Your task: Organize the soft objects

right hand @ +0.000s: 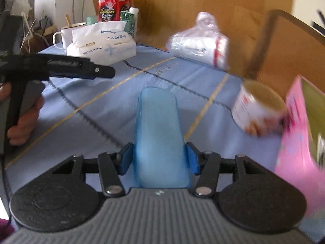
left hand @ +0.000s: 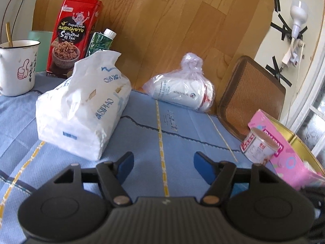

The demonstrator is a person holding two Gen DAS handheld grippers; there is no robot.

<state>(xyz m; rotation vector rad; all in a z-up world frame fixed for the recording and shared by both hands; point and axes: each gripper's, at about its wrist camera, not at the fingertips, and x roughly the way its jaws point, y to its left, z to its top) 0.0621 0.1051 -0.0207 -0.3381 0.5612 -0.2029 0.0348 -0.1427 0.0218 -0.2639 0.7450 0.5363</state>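
My right gripper (right hand: 159, 157) is shut on a translucent blue soft object (right hand: 158, 130) and holds it above the blue tablecloth (right hand: 97, 109). My left gripper (left hand: 163, 166) is open and empty over the cloth; it also shows in the right wrist view (right hand: 101, 72) at the left. A white soft tissue pack (left hand: 83, 105) lies ahead-left of the left gripper; it also shows in the right wrist view (right hand: 101, 46). A clear plastic bag holding a white roll (left hand: 182, 89) lies at the table's far edge; it also shows in the right wrist view (right hand: 201, 44).
A red snack tin (left hand: 75, 38), a green carton (left hand: 100, 42) and a white enamel mug (left hand: 17, 67) stand at the far left. A pink box (left hand: 284, 154) and a small white cup (left hand: 258, 146) lie at the right. A wooden chair (left hand: 249, 93) stands beyond the table.
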